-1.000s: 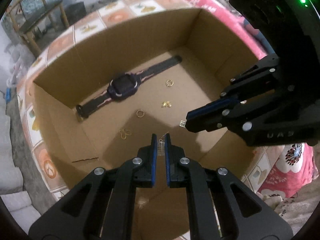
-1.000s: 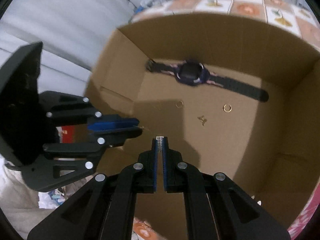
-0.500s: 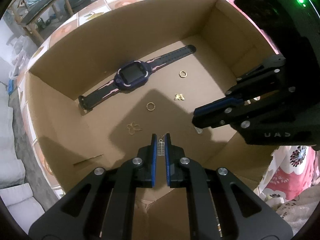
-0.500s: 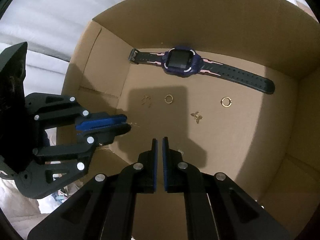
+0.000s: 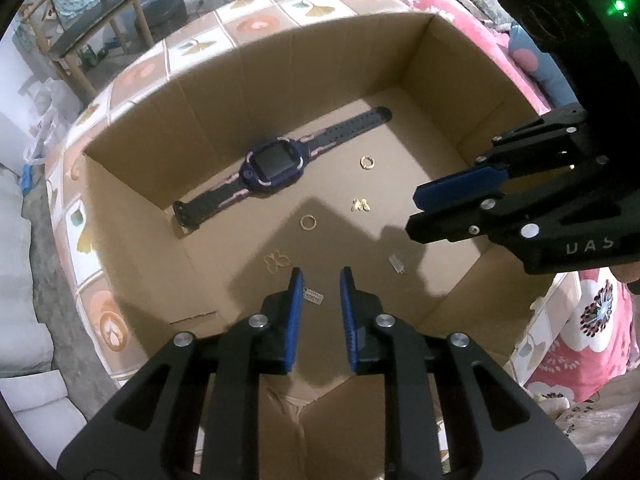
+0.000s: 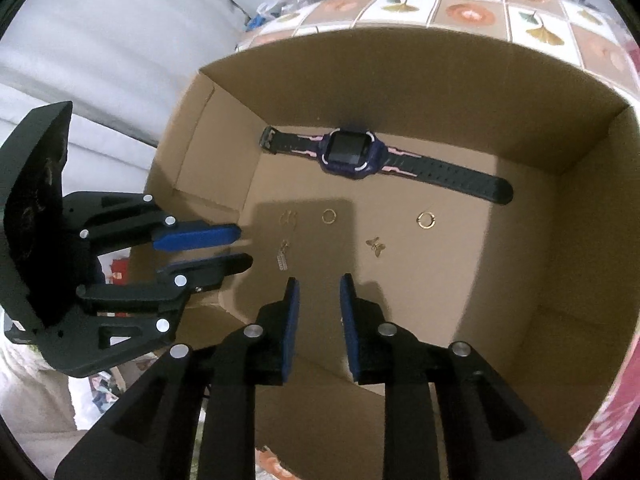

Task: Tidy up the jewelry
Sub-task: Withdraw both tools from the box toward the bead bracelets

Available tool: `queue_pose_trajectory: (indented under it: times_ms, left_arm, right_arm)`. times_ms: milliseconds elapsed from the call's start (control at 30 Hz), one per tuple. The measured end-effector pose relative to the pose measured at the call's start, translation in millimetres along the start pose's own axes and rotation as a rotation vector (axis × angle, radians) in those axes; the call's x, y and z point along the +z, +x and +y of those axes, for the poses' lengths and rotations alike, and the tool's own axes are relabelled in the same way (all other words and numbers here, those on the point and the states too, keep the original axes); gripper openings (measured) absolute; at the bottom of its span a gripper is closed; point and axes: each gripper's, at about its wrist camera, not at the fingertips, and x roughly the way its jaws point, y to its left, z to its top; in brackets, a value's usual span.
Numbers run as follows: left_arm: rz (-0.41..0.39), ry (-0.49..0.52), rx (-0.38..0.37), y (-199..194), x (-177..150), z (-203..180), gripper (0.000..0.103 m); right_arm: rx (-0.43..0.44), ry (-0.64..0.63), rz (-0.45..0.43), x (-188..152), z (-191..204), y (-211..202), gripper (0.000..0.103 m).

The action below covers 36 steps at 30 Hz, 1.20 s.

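While both grippers point steeply down into the open cardboard box [image 5: 132,176], we see each from its own camera and from the other's. At six o'clock in the left wrist view, the left gripper [image 5: 320,280] has its jaws opening, a narrow gap between the blue pads [image 5: 295,312]; a small silver bar earring [image 5: 313,296] shows in that gap close to the left pad, and we cannot tell whether it still touches the pad or lies on the box floor. At three o'clock, the right gripper [image 5: 414,216] reaches in from the side, its jaws likewise opening with nothing between them. Just below its tip, a second silver bar earring [image 5: 396,263] lies loose on the floor.

Farther in, we find a gold butterfly outline [image 5: 276,261] at about eleven o'clock from the left gripper's tips, then a gold ring [image 5: 308,222] at twelve, a small gold butterfly charm [image 5: 360,205] at one, and a gold hoop [image 5: 367,161] beyond it. Farthest, along the back wall, a dark blue smartwatch [image 5: 276,164] lies flat with its strap stretched out.

From the right wrist view, the right gripper [image 6: 320,284] shows the same narrow empty gap, and the left gripper [image 6: 244,248] enters at nine o'clock. The box rests on a cloth printed with leaf tiles [image 5: 248,24]; a wooden chair [image 5: 92,12] stands beyond at eleven o'clock.
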Motion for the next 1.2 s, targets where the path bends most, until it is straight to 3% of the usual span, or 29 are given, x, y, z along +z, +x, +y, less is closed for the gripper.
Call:
queue_pose_trajectory:
  times_ms: [67, 133, 200, 233, 300, 433, 633, 833, 967, 1100, 1200]
  left_arm:
    - [-0.032, 0.0, 0.004, -9, 0, 0, 0.021]
    - [-0.081, 0.001, 0.006, -24, -2, -1, 0.034]
    - [-0.153, 0.008, 0.017, -46, -7, -5, 0.042]
    - [-0.192, 0.015, 0.021, -58, -12, -9, 0.045]
    - [-0.265, 0.036, 0.018, -79, -26, -17, 0.061]
    - [-0.378, 0.085, 0.031, -107, -59, -40, 0.074]
    - [-0.387, 0.161, 0.132, -88, -117, -84, 0.075]
    - [-0.416, 0.106, 0.083, -65, -160, -106, 0.075]
    - [-0.427, 0.071, 0.076, -42, -175, -111, 0.075]
    - [-0.438, 0.095, 0.132, -20, -184, -126, 0.075]
    - [-0.439, 0.096, 0.09, -12, -191, -132, 0.075]
  right_arm:
    - [0.002, 0.0, -0.034, -2, 1, -12, 0.021]
    - [0.013, 0.002, -0.078, -10, -2, -29, 0.024]
    - [0.02, 0.0, -0.153, -23, -1, -53, 0.035]
    - [0.024, -0.009, -0.206, -33, 0, -67, 0.041]
    - [0.031, -0.024, -0.283, -52, 6, -91, 0.046]
    - [0.02, -0.025, -0.423, -106, 3, -135, 0.053]
    - [-0.017, 0.094, -0.497, -173, -10, -134, 0.053]
    - [-0.085, 0.237, -0.487, -222, -27, -100, 0.053]
    - [-0.128, 0.311, -0.466, -238, -40, -78, 0.053]
    - [-0.224, 0.362, -0.43, -242, -53, -57, 0.053]
    - [-0.281, 0.355, -0.399, -243, -55, -43, 0.051]
